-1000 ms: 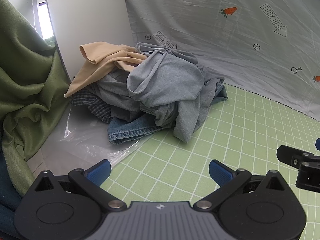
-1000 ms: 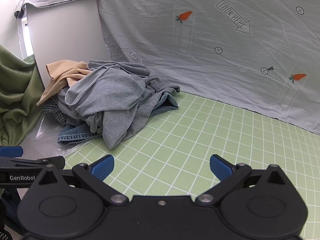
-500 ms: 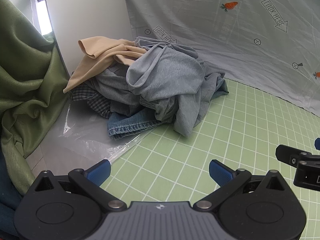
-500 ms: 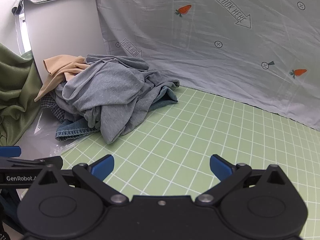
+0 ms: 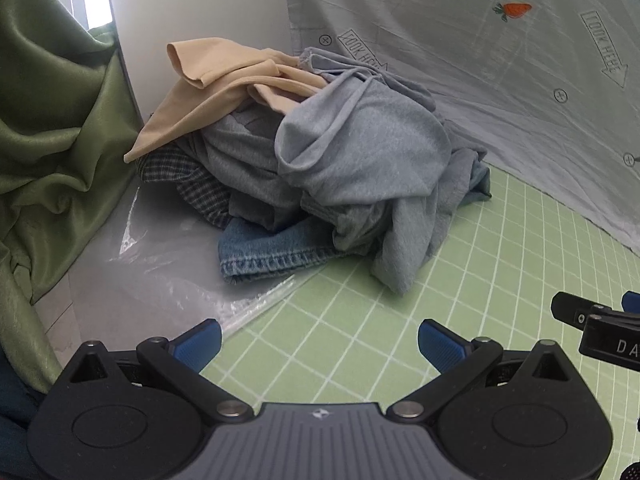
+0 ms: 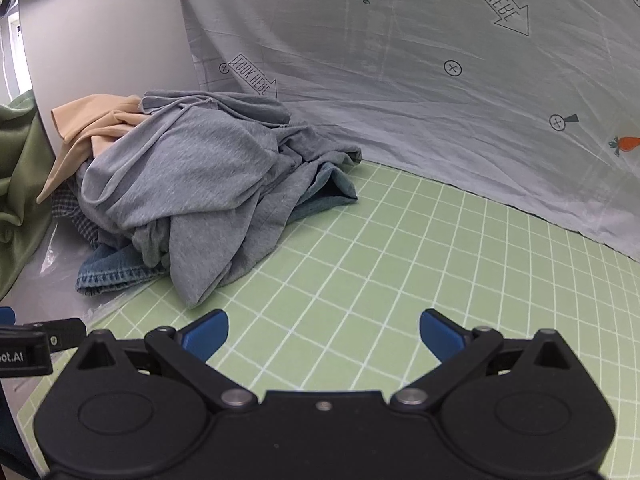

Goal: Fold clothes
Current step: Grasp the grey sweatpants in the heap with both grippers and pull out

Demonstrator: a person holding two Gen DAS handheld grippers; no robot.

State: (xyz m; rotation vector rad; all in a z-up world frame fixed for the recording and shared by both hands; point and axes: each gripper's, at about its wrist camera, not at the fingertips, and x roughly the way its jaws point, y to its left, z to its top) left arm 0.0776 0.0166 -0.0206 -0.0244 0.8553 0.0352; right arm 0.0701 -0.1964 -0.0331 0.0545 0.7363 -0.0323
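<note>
A heap of clothes lies at the far left edge of the green grid mat (image 5: 360,340) (image 6: 380,260). On top is a grey garment (image 5: 360,152) (image 6: 192,176), with a beige one (image 5: 212,80) (image 6: 88,128) behind it, a checked cloth (image 5: 192,184) and blue denim (image 5: 268,252) (image 6: 112,268) underneath. My left gripper (image 5: 320,342) is open and empty, short of the heap's near edge. My right gripper (image 6: 324,330) is open and empty too, to the right of the heap. Each gripper's tip shows at the edge of the other's view.
A clear plastic sheet (image 5: 160,264) lies under the heap's left side. A green curtain (image 5: 48,140) hangs at the left, and a white panel (image 5: 192,8) stands behind the heap. A pale printed sheet (image 6: 440,80) forms the backdrop.
Both grippers have moved closer to the heap, which now looks larger in both views. Neither has closed or touched the clothes.
</note>
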